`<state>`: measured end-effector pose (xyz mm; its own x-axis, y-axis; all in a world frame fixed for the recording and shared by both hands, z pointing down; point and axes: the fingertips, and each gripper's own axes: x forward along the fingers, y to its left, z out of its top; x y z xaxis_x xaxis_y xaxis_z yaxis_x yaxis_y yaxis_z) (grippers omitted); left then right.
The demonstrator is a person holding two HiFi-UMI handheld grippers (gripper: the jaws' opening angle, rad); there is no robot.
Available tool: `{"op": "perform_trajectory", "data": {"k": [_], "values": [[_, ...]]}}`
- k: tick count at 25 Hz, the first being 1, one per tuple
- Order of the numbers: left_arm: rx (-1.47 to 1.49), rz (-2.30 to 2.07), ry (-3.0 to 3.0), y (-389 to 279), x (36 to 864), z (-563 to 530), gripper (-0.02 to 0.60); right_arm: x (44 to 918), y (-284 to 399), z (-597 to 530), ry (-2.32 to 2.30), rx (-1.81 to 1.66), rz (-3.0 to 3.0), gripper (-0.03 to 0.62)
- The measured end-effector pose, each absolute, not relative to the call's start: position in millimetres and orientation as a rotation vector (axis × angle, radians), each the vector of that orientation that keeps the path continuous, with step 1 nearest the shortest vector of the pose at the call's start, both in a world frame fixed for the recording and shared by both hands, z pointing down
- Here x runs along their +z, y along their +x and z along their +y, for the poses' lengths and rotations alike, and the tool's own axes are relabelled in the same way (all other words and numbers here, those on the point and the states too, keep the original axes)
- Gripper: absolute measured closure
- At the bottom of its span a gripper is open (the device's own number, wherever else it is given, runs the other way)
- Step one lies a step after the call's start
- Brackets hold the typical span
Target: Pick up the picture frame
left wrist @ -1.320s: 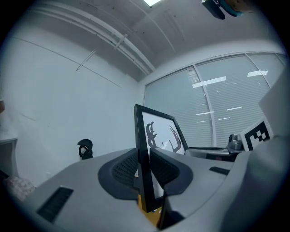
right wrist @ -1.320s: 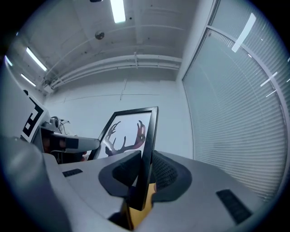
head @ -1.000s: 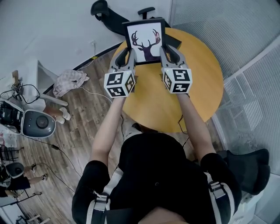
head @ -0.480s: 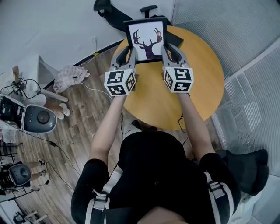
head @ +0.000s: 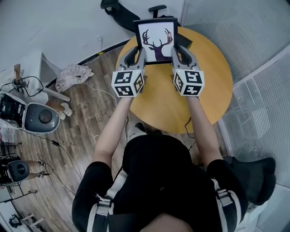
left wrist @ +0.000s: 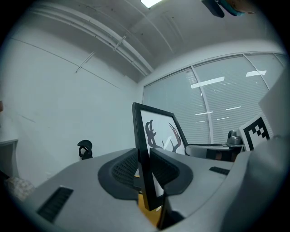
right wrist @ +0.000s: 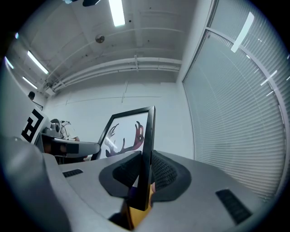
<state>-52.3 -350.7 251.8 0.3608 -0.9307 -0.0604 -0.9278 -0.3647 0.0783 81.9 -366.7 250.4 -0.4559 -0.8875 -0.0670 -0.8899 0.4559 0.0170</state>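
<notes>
Fingers (left wrist: 122, 170) of the left gripper (head: 137, 54) and right gripper (head: 177, 52) clamp the picture frame (head: 157, 40) by its side edges (pad contact clear only in gripper views); head view shows it upright over the bench (head: 208, 86).

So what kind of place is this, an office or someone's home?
Most likely an office or lab rather than a home: glass partition walls with blinds, a black office chair behind the round wooden table, and cabled equipment standing on the wood floor.
</notes>
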Motion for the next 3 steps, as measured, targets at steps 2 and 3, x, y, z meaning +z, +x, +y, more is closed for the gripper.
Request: {"op": "perform_trajectory", "data": {"k": [2, 3], "values": [[-0.147, -1.743, 2.58, -50.3, 248.1, -351.2, 0.502, 246.6, 84.1, -365.7, -1.624, 0.083, 2.625, 0.51], [-0.147, -1.738, 2.586, -49.4, 246.3, -351.4, 0.502, 244.7, 85.1, -365.3, -1.63, 0.086, 2.619, 0.51]]}}
